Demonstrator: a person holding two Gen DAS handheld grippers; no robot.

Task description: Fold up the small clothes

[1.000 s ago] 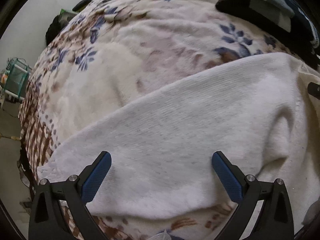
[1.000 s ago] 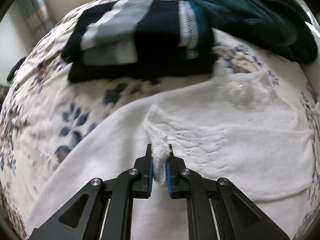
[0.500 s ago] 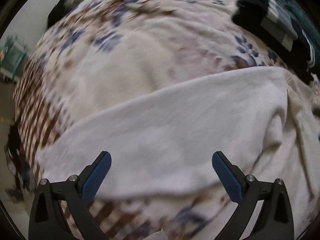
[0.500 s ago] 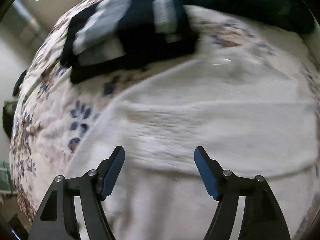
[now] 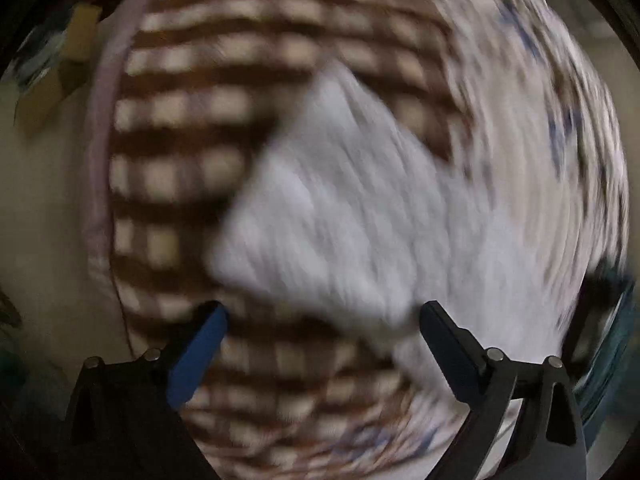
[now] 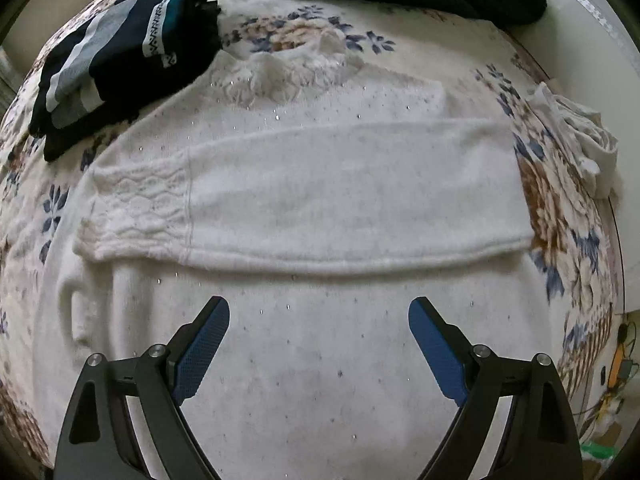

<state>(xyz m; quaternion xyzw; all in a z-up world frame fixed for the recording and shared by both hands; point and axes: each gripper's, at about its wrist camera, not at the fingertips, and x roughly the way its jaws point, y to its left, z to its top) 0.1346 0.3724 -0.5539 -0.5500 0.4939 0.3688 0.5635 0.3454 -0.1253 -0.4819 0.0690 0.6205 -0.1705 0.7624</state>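
White sweater (image 6: 320,208) lies flat on the floral blanket (image 6: 560,208), one sleeve folded across the chest with its lacy cuff (image 6: 136,216) at the left; right gripper (image 6: 319,316) hovers over the lower body panel, fingers wide apart, nothing held; left gripper (image 5: 323,320) also spread and empty, its view badly motion-blurred, looking at what seems a sweater corner near the checked blanket edge. Next is probably the hem-up fold: grab both bottom corners evenly, pinch all layers, lift low and lay over the sleeve without dragging it; keep clear of the folded dark striped garment (image 6: 120,48) nearby.
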